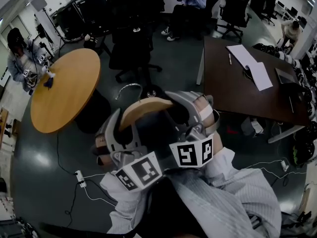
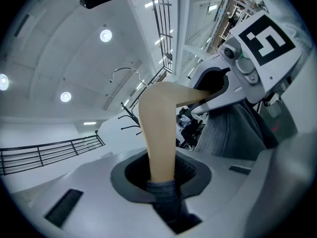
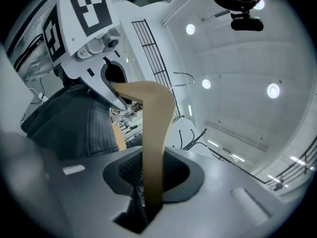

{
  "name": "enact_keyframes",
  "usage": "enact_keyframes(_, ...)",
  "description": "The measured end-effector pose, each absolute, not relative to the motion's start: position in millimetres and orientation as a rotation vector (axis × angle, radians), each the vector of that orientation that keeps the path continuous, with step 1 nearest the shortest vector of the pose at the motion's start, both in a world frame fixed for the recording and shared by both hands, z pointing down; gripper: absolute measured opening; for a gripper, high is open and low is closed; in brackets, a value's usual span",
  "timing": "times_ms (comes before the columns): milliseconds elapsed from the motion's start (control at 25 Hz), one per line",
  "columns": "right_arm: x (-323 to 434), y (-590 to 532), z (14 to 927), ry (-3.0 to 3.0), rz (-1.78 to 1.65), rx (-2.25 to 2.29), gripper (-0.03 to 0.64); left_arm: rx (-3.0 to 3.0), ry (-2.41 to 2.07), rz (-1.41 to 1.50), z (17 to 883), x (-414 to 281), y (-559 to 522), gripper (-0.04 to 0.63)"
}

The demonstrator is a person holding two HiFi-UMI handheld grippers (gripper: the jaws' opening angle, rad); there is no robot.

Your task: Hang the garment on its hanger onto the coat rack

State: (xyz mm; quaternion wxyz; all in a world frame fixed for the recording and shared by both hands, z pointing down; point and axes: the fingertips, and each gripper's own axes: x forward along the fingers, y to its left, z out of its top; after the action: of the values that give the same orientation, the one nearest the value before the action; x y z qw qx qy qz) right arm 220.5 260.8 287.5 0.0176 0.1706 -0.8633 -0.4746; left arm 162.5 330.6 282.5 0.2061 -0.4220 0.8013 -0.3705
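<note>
I hold a wooden hanger [image 1: 146, 108] high, close under the head camera, one gripper on each arm. Its metal hook [image 1: 129, 88] points away from me. My left gripper [image 1: 120, 129] is shut on the hanger's left arm [image 2: 159, 133], with dark grey garment fabric [image 2: 166, 195] pinched in the same grip. My right gripper [image 1: 192, 117] is shut on the other arm [image 3: 154, 148]. The dark garment [image 2: 233, 130] hangs below the hanger, between the grippers. The black coat rack [image 2: 130, 119] with curved hooks shows small beyond the hanger, and the same coat rack [image 3: 198, 138] appears in the right gripper view.
A round wooden table [image 1: 69, 90] stands at the left, with a person beside it. A dark rectangular table [image 1: 247, 90] with papers is at the right. Black office chairs [image 1: 131, 48] stand ahead. A cable and power strip [image 1: 80, 178] lie on the floor.
</note>
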Motion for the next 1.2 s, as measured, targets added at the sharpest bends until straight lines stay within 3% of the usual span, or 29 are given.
enact_keyframes(480, 161.2, 236.8, 301.2, -2.645, -1.405, 0.577, 0.074, -1.257, 2.199, -1.044, 295.7, 98.9, 303.2, 0.074)
enact_keyframes(1200, -25.6, 46.4, 292.8, -2.657, -1.371, 0.536, 0.074, -1.276, 2.217, -1.077, 286.9, -87.8, 113.2, 0.074)
